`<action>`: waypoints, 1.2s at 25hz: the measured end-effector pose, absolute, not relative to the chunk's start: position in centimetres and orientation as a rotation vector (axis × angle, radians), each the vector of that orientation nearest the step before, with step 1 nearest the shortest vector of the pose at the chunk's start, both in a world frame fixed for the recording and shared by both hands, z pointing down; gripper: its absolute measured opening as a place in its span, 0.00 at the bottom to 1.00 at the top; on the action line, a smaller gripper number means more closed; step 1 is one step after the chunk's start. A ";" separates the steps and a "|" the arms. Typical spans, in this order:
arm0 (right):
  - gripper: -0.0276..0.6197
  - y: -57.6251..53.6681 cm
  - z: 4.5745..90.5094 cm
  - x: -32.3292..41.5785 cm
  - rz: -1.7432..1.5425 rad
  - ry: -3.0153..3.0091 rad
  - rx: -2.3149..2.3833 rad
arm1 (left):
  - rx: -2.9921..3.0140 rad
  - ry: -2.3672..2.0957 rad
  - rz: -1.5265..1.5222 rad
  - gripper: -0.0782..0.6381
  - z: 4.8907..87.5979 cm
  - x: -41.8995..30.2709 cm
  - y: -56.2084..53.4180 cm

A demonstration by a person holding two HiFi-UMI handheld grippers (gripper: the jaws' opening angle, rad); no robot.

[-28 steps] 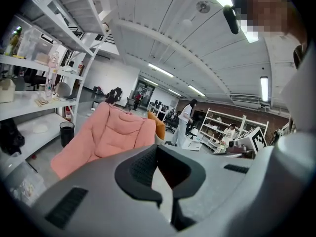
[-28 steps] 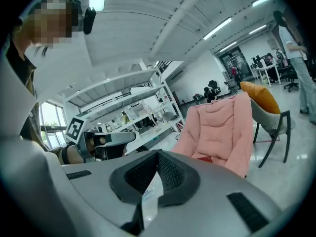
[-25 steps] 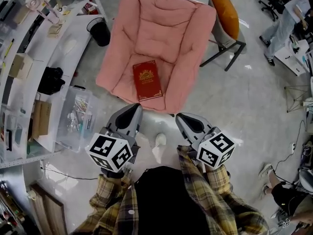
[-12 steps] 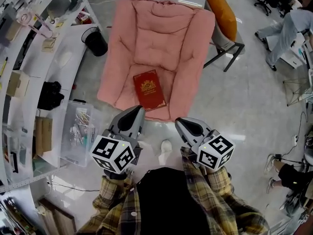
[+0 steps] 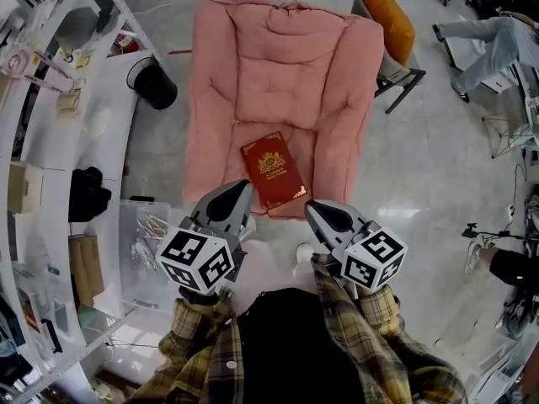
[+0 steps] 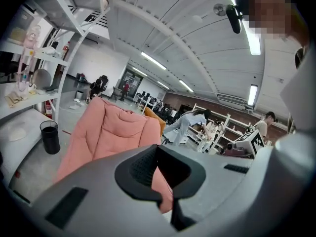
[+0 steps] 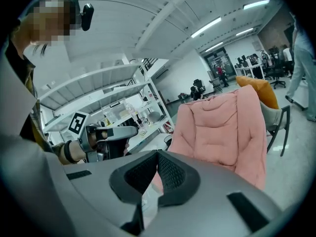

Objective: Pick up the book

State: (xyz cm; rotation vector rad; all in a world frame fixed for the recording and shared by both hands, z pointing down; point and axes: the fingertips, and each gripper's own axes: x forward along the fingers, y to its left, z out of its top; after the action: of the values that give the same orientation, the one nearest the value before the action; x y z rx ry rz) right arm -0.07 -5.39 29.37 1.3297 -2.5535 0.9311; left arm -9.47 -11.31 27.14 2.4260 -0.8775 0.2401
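No words or numbers are legible in any view. The red book (image 5: 273,173), just ahead of the left gripper (image 5: 239,194), carries only a gold emblem.

The room was bright. Long ceiling lights (image 6: 254,36) shone down from above. The shiny floor (image 5: 438,183) threw back white glare, and shadows were faint. Both gripper views bent round at the edges, with dark corners. Very close things looked soft.

- Book (image 5: 273,172): red cover, faint sheen, gold-stamped emblem.
- Armchair (image 5: 278,74): pink padded cloth, quilted, matt.
- Floor (image 5: 438,183): pale, polished, glossy.
- Left gripper (image 5: 241,194), right gripper (image 5: 315,211): smooth matt grey plastic; black textured pads (image 6: 143,168).
- Sleeve (image 5: 192,343): checked woven cloth.
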 end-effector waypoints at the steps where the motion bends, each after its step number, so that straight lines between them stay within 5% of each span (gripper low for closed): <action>1: 0.07 -6.1 29.4 -0.6 0.932 -2.539 1.352 | 2.424 -0.854 0.250 0.11 27.5 -9.9 -12.2; 13: 0.07 -8.9 34.0 -2.4 1.116 -2.276 1.655 | 2.374 -0.561 0.410 0.11 34.3 -11.6 -17.3; 30: 0.07 -16.0 47.8 -1.8 1.216 -2.240 1.498 | 1.997 -0.429 0.406 0.12 54.4 -8.8 -16.5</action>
State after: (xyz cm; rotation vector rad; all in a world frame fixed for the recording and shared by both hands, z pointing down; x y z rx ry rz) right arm -1.77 -15.96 47.82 1.4978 -2.2403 1.2160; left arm -8.78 -16.52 54.40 1.9972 -0.4292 0.4063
